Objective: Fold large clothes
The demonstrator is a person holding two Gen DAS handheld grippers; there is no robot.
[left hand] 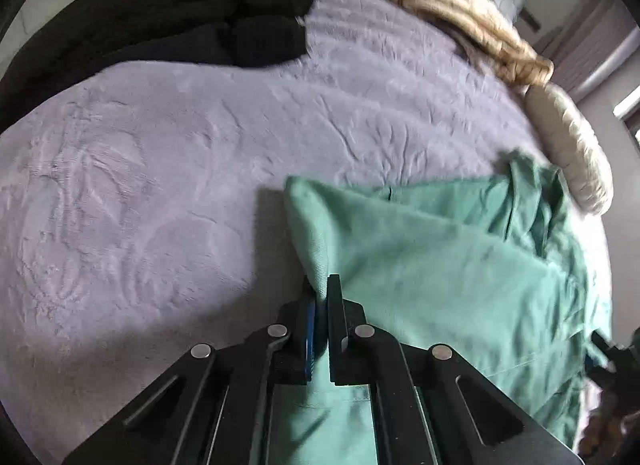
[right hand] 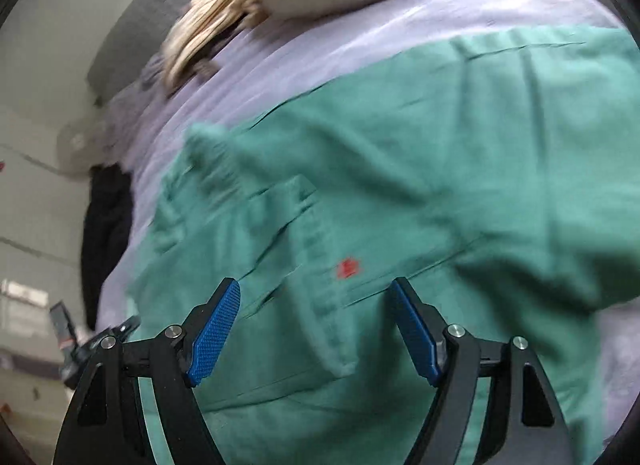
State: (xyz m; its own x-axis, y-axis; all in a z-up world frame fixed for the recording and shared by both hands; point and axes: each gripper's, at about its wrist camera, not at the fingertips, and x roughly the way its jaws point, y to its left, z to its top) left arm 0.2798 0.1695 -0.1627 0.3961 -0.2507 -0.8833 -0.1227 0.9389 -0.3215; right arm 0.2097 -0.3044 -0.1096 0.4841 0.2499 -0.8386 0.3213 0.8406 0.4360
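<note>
Where pinched, green garment (left hand: 440, 257) bunched into creased folds.

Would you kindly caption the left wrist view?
Left gripper shut on green garment over lilac bedspread.

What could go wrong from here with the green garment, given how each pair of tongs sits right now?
1. The left tongs pinch only a narrow bunched edge of the green garment; a hard pull may slip it free.
2. The right tongs stand open above the cloth near its red mark, holding nothing, so a one-sided lift would likely skew the fold.
3. The garment's far side lies crumpled near the cream pillow; dragging could lock in creases.
</note>
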